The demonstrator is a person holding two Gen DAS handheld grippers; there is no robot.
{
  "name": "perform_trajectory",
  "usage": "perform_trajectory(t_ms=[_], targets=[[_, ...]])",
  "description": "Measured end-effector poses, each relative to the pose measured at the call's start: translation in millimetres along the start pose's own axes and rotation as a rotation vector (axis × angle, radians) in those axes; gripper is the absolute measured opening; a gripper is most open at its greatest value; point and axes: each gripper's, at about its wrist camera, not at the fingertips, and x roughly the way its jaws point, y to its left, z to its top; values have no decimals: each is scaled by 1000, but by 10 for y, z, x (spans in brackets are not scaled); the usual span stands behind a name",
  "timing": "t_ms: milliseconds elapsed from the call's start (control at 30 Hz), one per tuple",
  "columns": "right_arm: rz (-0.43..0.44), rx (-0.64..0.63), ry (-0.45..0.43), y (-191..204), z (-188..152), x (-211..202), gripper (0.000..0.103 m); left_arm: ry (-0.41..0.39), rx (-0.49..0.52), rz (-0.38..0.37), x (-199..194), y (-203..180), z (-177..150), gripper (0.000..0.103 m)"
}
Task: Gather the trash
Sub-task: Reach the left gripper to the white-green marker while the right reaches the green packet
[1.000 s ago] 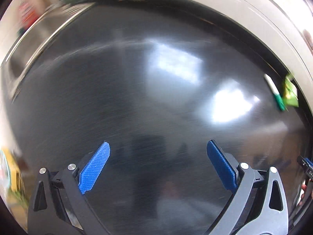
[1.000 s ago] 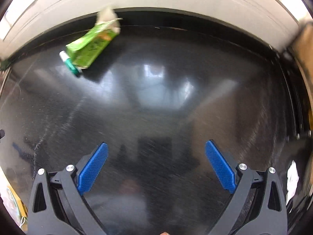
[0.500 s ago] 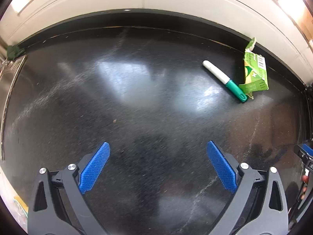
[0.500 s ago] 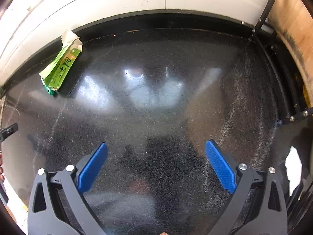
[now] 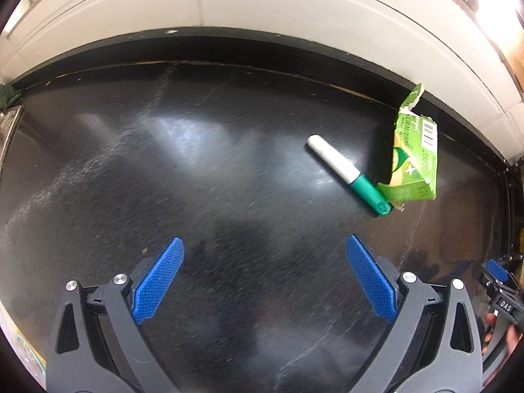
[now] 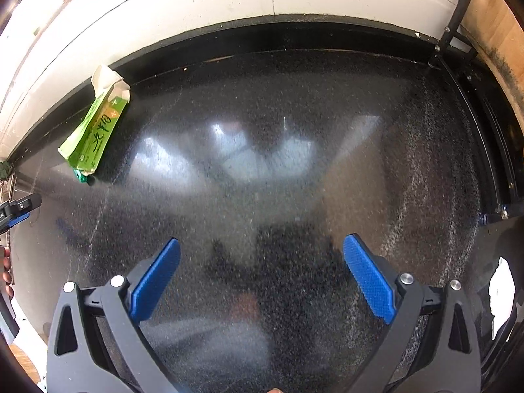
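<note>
A torn green carton (image 5: 415, 159) lies flat on the black countertop (image 5: 203, 177), close to the white wall at the back right of the left wrist view. A white marker with a green cap (image 5: 347, 173) lies beside it, cap end touching the carton. My left gripper (image 5: 265, 245) is open and empty, well short of both. In the right wrist view the same carton (image 6: 95, 131) lies at the far left with the marker's green cap (image 6: 79, 176) peeking from under it. My right gripper (image 6: 261, 245) is open and empty over bare countertop (image 6: 294, 114).
A white tiled wall (image 5: 262, 3) runs along the back of the counter. A black pipe (image 6: 458, 3) and a wooden panel (image 6: 494, 23) stand at the right end. Part of the other gripper (image 5: 501, 290) shows at the right edge. A white scrap (image 6: 499, 291) lies low right.
Both views have swung and steadied: the left one now holds the carton and marker larger and nearer, and in the right one the carton sits a little lower at the left. Both grippers stayed open.
</note>
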Motion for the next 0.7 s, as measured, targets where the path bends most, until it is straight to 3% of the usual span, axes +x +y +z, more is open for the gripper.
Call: perform_trajectory(t_ms=[400, 700], targets=[[1, 35, 0, -165, 164, 80, 96, 17, -30, -22, 391, -327, 468, 96], [73, 50, -26, -37, 392, 34, 96, 29, 26, 54, 703, -394, 684, 96]])
